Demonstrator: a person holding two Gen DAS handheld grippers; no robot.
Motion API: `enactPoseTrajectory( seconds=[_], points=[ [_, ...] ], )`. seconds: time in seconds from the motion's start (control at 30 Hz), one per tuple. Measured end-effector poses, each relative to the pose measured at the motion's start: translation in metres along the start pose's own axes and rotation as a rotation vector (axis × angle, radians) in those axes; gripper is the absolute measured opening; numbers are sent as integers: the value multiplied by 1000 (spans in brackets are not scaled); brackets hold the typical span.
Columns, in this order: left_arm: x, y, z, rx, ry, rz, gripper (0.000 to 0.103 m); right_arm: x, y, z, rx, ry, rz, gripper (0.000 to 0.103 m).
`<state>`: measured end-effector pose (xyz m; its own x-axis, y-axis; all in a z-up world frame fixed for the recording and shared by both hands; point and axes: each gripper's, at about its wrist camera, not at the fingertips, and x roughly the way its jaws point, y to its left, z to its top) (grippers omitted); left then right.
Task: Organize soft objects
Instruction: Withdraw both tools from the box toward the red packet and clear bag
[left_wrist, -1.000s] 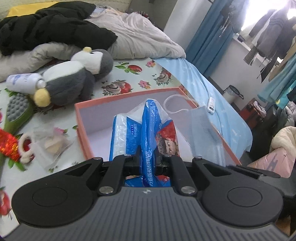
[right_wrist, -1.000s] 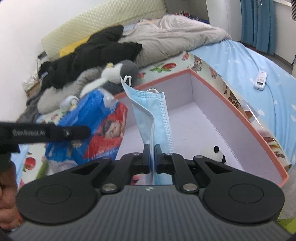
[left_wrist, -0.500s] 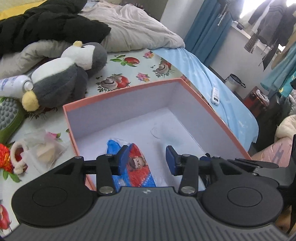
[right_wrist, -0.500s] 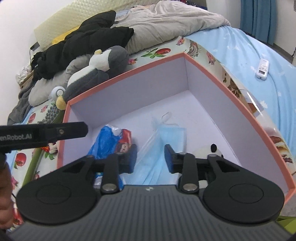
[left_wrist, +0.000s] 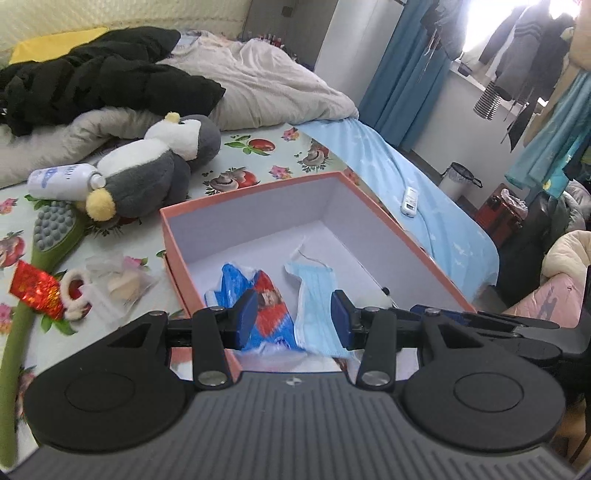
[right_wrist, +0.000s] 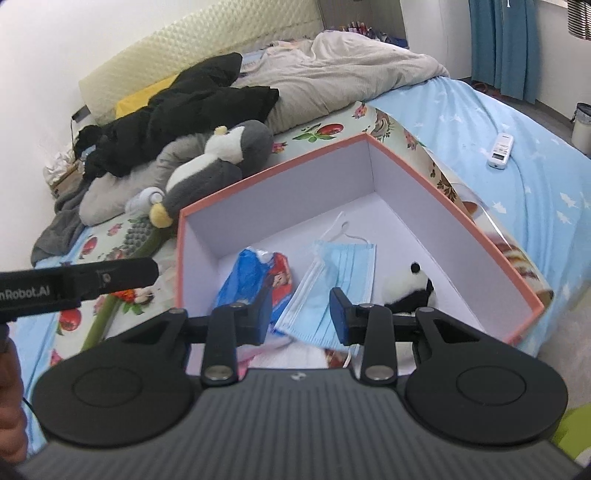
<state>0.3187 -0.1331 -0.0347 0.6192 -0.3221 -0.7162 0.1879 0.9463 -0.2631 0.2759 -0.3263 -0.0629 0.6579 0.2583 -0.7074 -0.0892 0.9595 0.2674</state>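
Two soft things lie in the box, both hand-held grippers empty above it.

The left hand-held gripper (left_wrist: 293, 314) and the right hand-held gripper (right_wrist: 301, 310) have just been opening; their jaws are spread with nothing between them. The blue and red crinkly plastic pack (right_wrist: 255, 280) and the pale blue pleated face mask (right_wrist: 332, 280) rest on the floor of the salmon-rimmed cardboard box (right_wrist: 461, 218), near a small panda plush (right_wrist: 406, 286). The grey and white penguin plush toy (left_wrist: 147, 173) waits on the bed beside the box. It looks light and squashy, so I would pinch it at the body.
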Motion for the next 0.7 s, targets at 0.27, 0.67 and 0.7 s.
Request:
enactPoseTrajectory(
  seconds=[0.27, 0.67, 0.7],
  points=[
    [-71, -11, -33, -1, -58, -11, 50, -51, 24, -19, -60, -58, -10, 37],
    [-141, -6, -102, -34, -70, -21, 50, -101, 57, -63, -71, -93, 13, 37],
    [-146, -5, -107, -37, -74, -20, 50, -104, 60, -67, -78, -97, 16, 37]
  ],
)
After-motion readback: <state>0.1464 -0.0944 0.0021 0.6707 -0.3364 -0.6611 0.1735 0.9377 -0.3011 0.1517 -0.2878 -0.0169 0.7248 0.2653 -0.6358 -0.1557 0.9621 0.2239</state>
